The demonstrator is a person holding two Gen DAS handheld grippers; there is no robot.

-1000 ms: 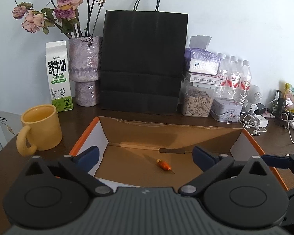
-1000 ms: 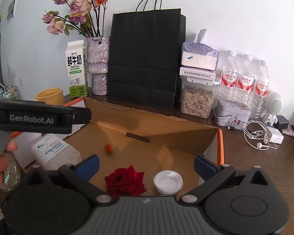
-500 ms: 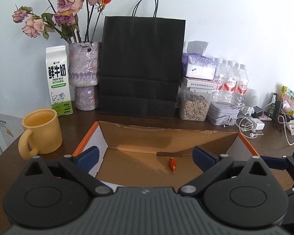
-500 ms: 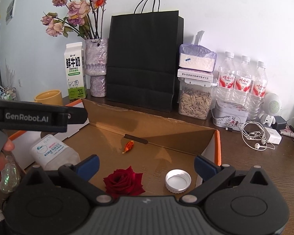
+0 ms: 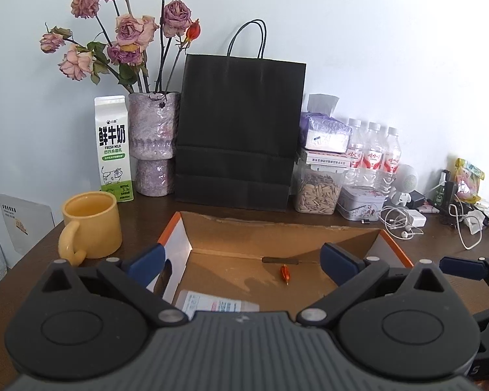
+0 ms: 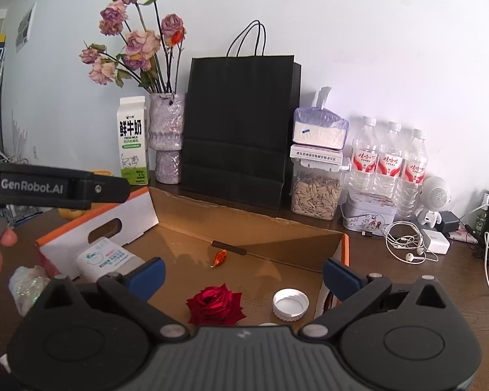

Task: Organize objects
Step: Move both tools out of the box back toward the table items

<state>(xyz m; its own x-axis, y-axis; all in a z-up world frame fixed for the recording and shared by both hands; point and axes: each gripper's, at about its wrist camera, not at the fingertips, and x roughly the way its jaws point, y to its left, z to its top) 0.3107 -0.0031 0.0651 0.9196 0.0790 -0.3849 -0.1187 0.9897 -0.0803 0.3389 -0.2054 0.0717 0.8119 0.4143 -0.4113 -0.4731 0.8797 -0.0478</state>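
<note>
Cardboard box (image 6: 277,247) holding everything while I am hovering, both grippers gaping wide and empty
I am judging the orange candy (image 6: 219,257) near its back wall, red rose (image 6: 215,303) in front, white cap (image 6: 290,303) beside: approach level, left gripper (image 5: 241,259), right gripper (image 6: 243,275)

Dark wooden table (image 5: 140,228) bearing an open cardboard box (image 5: 277,228) near its front. Along the wall, left to right: milk carton (image 5: 113,148), vase (image 5: 154,143), black bag (image 5: 241,130), seed jar (image 5: 317,192), tin (image 5: 362,202) and water bottles (image 5: 373,154). A yellow mug (image 5: 91,224) stands left of the box; earphones (image 5: 404,224) and a charger (image 6: 435,241) lie to its right.
</note>
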